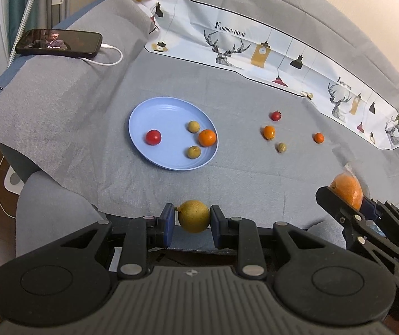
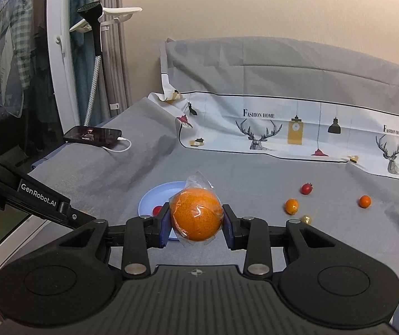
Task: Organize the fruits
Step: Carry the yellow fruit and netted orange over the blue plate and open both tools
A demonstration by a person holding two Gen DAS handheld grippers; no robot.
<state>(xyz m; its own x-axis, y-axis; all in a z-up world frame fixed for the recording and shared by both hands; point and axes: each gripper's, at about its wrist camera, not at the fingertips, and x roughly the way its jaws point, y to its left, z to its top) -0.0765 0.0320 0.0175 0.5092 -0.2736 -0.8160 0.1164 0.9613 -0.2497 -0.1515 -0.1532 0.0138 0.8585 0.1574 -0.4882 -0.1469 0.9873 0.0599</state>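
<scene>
Yellow-green and round, a small citrus fruit [image 1: 194, 216] sits clamped between the two blue pads of my left gripper [image 1: 192, 224], above the near edge of the grey cloth [image 1: 255, 184]. My right gripper [image 2: 196, 224] is closed on a big orange wrapped in clear plastic [image 2: 196, 215], and its pads press the fruit from both sides; in the left wrist view this gripper appears at the right edge. Further on the cloth lies a light blue plate [image 1: 160, 114]. On the plate I see a red tomato [image 1: 153, 137], one mandarin [image 1: 207, 138] and two small green-yellow fruits [image 1: 193, 126], of which the farther one touches the mandarin. To the right of the plate, apart from it, four small fruits lie on the cloth: a red one [image 1: 276, 115], an orange one [image 1: 269, 132], a yellowish one [image 1: 282, 147] and another orange one [image 1: 318, 138] more to the right. A black phone [image 1: 59, 42] with a white cable [image 1: 110, 60] rests at the far left.
</scene>
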